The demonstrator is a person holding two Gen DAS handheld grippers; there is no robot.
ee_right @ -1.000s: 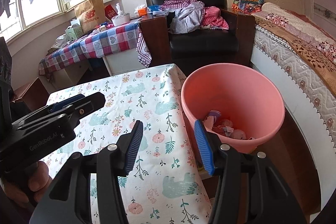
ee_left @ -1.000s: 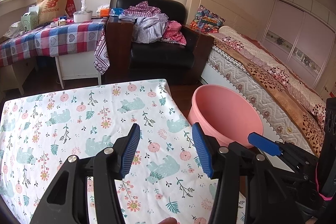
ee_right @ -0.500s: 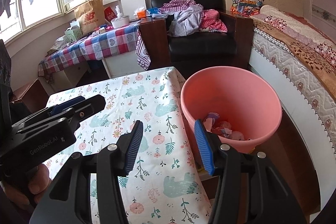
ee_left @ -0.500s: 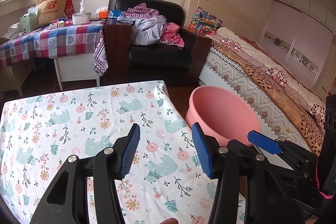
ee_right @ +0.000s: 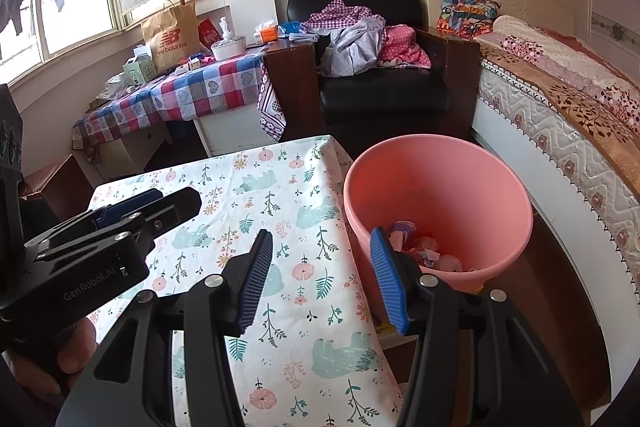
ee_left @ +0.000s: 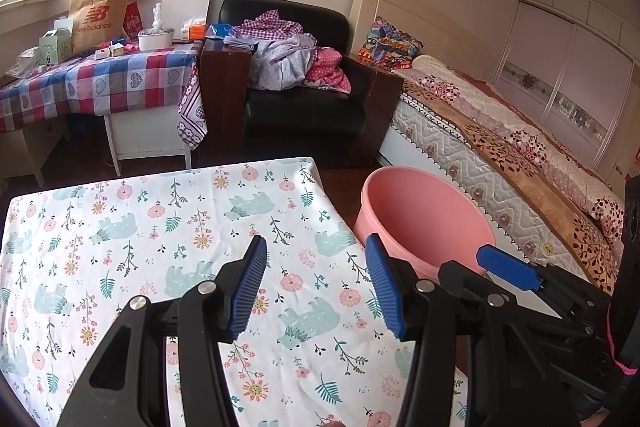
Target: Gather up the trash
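While both grippers hang empty over the floral tablecloth (ee_right: 280,211), the trash (ee_right: 416,247) lies in the bottom of the pink bucket (ee_right: 472,183).
Left gripper (ee_left: 316,283) and right gripper (ee_right: 320,275) each have 2 blue pads spread apart with nothing between them; the bucket stands on the floor just beside the table's right edge, near the bed (ee_right: 568,115).

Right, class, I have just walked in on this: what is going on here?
A person holds two grippers over a table with a floral cloth. Both the left gripper and the right gripper are open and empty. The pink bin beside the table already holds scraps of trash.
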